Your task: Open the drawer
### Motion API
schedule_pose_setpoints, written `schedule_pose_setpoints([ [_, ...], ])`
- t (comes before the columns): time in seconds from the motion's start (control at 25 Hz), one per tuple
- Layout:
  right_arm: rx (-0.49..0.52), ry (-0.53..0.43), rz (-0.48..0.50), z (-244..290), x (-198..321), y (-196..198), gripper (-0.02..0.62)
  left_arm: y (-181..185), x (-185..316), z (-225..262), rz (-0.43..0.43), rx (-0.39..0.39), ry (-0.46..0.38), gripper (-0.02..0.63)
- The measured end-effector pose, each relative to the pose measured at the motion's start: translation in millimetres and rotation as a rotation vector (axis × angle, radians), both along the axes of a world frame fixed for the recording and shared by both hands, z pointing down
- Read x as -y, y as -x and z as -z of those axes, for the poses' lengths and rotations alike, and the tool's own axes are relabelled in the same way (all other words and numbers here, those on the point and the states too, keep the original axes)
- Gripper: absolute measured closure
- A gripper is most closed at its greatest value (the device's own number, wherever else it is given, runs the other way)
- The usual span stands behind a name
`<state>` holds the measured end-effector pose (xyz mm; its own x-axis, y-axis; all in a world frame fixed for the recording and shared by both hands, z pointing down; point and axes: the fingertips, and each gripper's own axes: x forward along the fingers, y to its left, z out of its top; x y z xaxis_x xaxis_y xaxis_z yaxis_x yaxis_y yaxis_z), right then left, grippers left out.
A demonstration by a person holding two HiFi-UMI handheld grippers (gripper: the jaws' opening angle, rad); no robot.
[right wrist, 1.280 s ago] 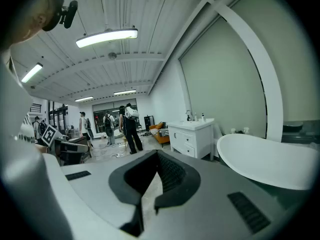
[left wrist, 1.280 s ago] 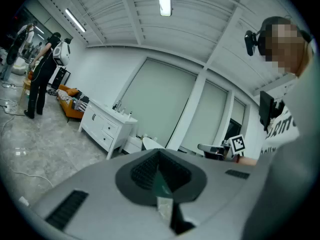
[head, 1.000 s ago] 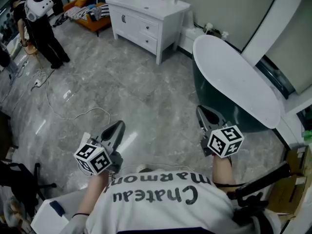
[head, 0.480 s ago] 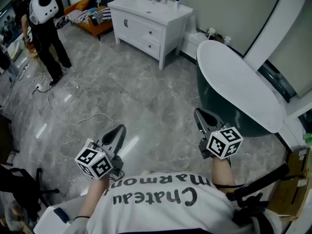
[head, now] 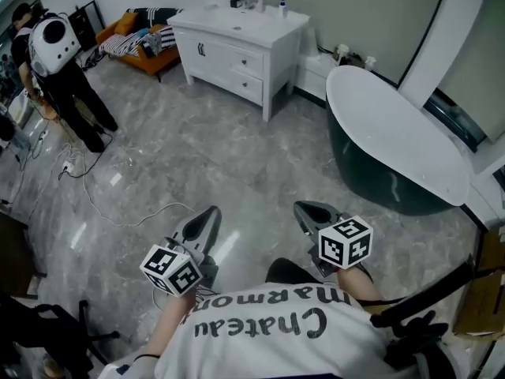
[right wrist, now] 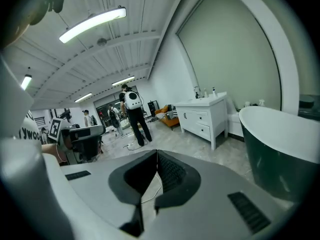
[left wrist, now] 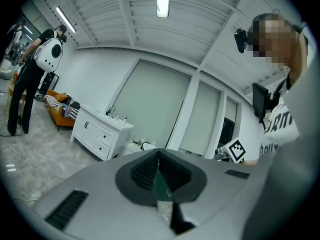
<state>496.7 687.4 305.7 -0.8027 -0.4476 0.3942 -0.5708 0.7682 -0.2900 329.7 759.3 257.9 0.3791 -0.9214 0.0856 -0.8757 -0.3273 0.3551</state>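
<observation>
A white vanity cabinet (head: 237,46) with two drawers (head: 246,63) on its right half stands against the far wall, several steps away across the grey marble floor. It also shows small in the left gripper view as the cabinet (left wrist: 100,134) and in the right gripper view as the cabinet (right wrist: 202,119). My left gripper (head: 209,215) and right gripper (head: 304,209) hang in front of my chest, both pointing toward it. Their jaws are shut and hold nothing. Neither gripper is near the drawers.
A dark green bathtub (head: 394,140) with a white rim fills the right side. A person with a white backpack (head: 55,61) stands far left by an orange sofa (head: 130,22). A cable (head: 118,212) trails over the floor ahead of my left gripper.
I have stepped forward, so the cabinet sits a little nearer. Both grippers moved forward and inward; the right one also dipped. The person at the left shifted position.
</observation>
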Motion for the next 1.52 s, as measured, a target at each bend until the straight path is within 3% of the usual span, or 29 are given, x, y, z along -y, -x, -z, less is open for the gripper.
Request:
schedule_pose_setpoints([
  [0.28, -0.051, 0.075, 0.093, -33.2, 32.0, 24.5, 0.584, 6.6, 53.2, -7.4, 0.024, -0.082, -0.001, 0.598],
  [0.48, -0.115, 0.106, 0.170, -43.1, 103.2, 58.4, 0.584, 25.3, 114.4, -12.2, 0.075, -0.056, -0.001, 0.598],
  [0.68, -0.076, 0.055, 0.175, -20.1, 202.3, 77.9, 0.584, 40.1, 191.3, -15.1, 0.081, -0.039, 0.006, 0.598],
  [0.88, -0.017, 0.197, 0.183, -42.3, 256.4, 103.0, 0.584, 34.4, 244.2, -17.0, 0.042, 0.012, -0.010, 0.598],
  [1.04, -0.021, 0.195, 0.196, -50.0, 280.5, 117.7, 0.584, 50.4, 270.4, -26.8, 0.083, -0.003, 0.012, 0.598],
  [1.24, -0.022, 0.194, 0.102, -45.2, 328.3, 109.9, 0.584, 69.8, 283.8, -30.7, 0.132, -0.015, 0.038, 0.598],
  [1.32, 0.009, 0.226, 0.121, -44.6, 329.2, 119.1, 0.584, 76.1, 288.1, -27.1, 0.144, -0.015, 0.035, 0.598],
  [1.52, -0.031, 0.211, 0.167, -55.7, 325.9, 143.0, 0.584, 93.6, 297.6, -25.4, 0.168, 0.015, 0.052, 0.598],
])
